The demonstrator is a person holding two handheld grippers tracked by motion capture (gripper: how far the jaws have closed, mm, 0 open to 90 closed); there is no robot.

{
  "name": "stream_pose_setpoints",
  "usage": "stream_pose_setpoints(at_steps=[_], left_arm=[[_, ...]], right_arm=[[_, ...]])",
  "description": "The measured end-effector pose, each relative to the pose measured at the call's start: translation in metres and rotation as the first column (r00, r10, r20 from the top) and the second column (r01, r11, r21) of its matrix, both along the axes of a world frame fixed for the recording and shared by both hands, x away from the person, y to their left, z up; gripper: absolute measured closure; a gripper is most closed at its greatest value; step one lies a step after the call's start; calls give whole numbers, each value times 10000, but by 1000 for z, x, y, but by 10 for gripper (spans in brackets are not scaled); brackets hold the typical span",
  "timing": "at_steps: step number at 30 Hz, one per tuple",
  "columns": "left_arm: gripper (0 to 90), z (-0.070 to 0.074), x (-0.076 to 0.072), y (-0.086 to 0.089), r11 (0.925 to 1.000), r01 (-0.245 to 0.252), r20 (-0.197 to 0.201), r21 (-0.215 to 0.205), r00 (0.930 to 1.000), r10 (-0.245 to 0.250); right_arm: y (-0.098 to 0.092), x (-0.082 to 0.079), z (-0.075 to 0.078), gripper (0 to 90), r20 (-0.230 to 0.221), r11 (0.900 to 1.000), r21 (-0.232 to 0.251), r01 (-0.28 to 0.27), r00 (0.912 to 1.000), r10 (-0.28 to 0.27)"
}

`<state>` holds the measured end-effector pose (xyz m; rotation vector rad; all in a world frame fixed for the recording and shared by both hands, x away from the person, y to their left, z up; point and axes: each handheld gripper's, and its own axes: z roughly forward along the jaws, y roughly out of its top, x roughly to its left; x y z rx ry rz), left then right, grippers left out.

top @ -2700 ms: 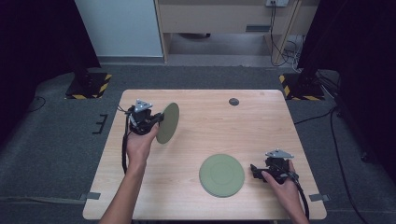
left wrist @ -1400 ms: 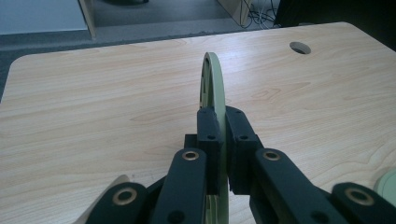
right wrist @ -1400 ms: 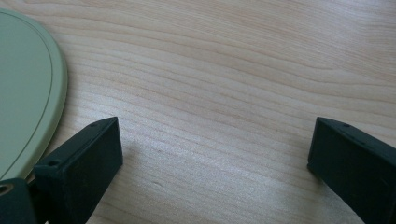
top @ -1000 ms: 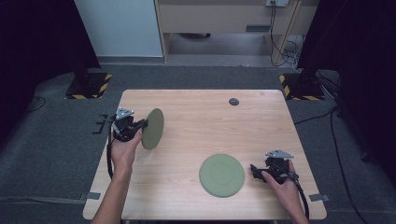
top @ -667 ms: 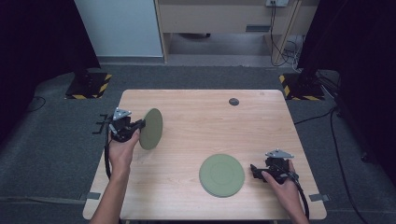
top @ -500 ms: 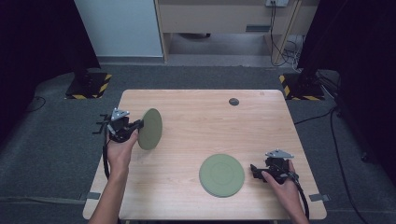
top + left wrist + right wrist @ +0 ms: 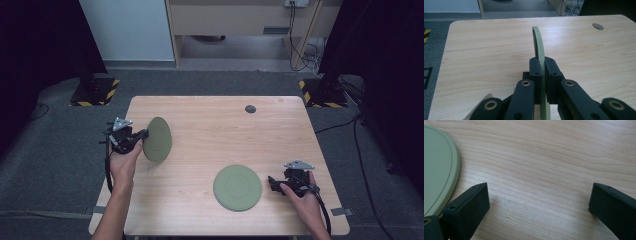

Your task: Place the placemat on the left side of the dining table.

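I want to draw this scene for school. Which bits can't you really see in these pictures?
- Held green plate: the left gripper view shows it edge-on, with its lower rim behind the left hand-held gripper.
- Flat green plate: cut off by the right gripper view's left edge.
- Dark round spot on the table: too small in the high view to identify.
- Right hand-held gripper: the hand covers it partly.

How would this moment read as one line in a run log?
left hand-held gripper: shut on raised plate | right hand-held gripper: open, beside flat plate | table

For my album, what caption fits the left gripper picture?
Left gripper clamps a green plate on edge above the wooden table.
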<state>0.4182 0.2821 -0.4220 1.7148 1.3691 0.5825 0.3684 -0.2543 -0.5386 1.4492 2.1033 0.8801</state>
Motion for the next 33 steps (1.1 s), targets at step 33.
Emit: stream_pose_setpoints(at_steps=[33], left_arm=[[856, -29, -7, 43, 9975, -698, -420, -77, 9967, 694]], right_arm=[[0, 0, 0, 33, 1, 10000, 1, -15, 10000, 15]])
